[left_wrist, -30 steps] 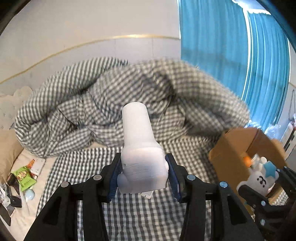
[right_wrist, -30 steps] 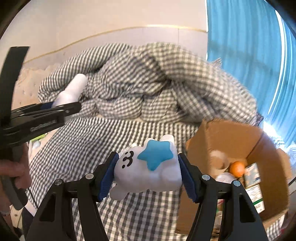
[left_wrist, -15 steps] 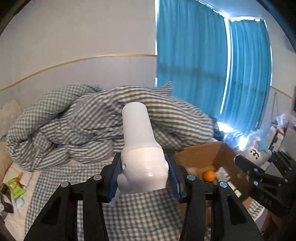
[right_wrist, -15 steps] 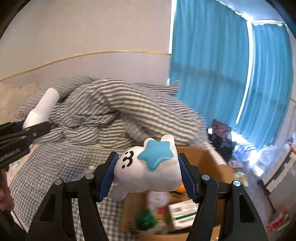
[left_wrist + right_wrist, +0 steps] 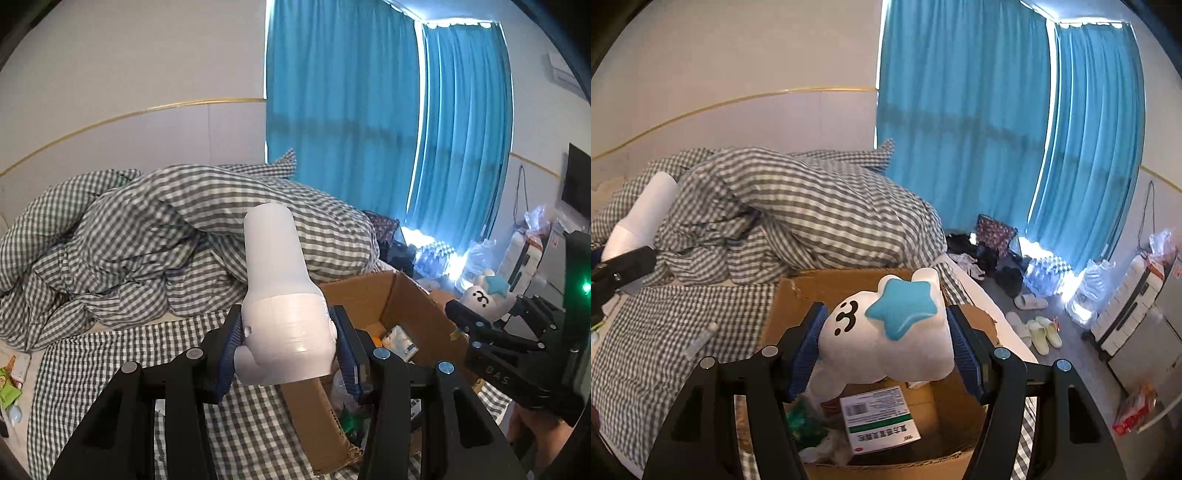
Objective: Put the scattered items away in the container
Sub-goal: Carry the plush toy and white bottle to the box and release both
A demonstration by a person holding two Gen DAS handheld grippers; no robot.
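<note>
Right gripper (image 5: 884,354) clamps plush (image 5: 886,339) right above box (image 5: 783,306); left gripper (image 5: 288,347) clamps bottle (image 5: 280,295) by its near rim. Lower, then release (medicine carton underneath).

Checked grey-white duvet (image 5: 798,214), bunched on the bed; blue curtains (image 5: 979,122) (daylight at hem); slippers (image 5: 1039,330) on floor; bottled water pack (image 5: 1047,271) near curtain; white radiator (image 5: 1126,299), right wall.
</note>
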